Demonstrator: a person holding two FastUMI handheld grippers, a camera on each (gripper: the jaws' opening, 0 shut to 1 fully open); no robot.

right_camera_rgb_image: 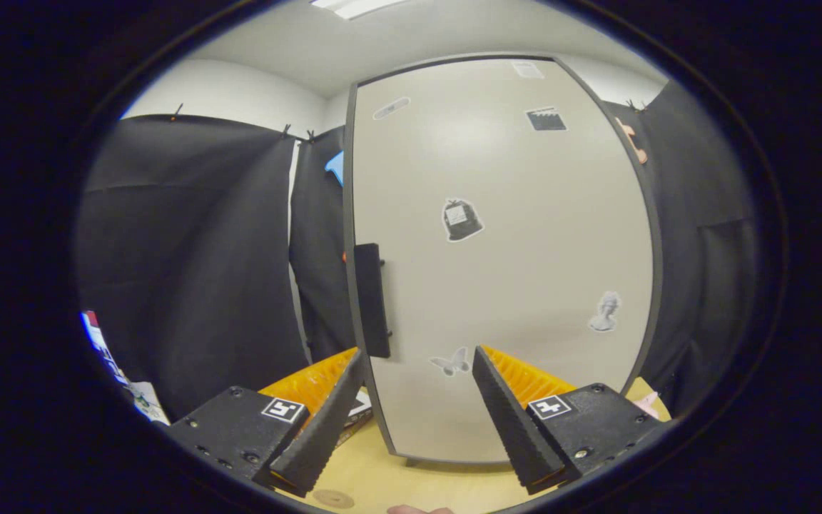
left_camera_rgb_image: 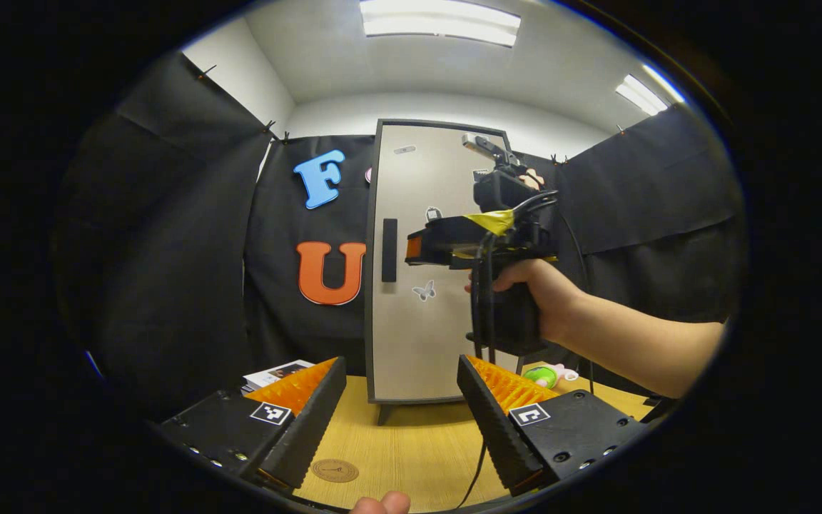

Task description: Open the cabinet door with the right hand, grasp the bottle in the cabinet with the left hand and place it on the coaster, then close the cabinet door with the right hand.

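The cabinet door [right_camera_rgb_image: 504,257] is shut; the bottle must be behind it, I can't see it; step in hand, as I judge it, is reaching for the handle [right_camera_rgb_image: 372,300] with my right tongs [right_camera_rgb_image: 418,371]. In the right gripper view the handle is a dark bar standing upright, long axis vertical, along the door's left edge, at about 11 o'clock from the tongs and near; the jaws are spread wide with nothing between them. So the next move wants a shift toward 10–11 o'clock, and since the bar is upright the jaws already straddle it the right way, I think.

In the left gripper view my right tongs [left_camera_rgb_image: 411,248] sit level with the handle [left_camera_rgb_image: 389,250], just at its 3 o'clock, held by a hand [left_camera_rgb_image: 536,293]; clearly the nearer of the two. My left tongs [left_camera_rgb_image: 400,385] hang back over the bench [left_camera_rgb_image: 411,442], jaws open and empty. The coaster [left_camera_rgb_image: 335,470], a round brown disc, lies on the bench at 7 o'clock from the left tongs, close under them.

Writing: small stickers on the door, including a butterfly [right_camera_rgb_image: 450,362]; none legible; some printed papers [left_camera_rgb_image: 275,374] at the bench's left, unreadable.
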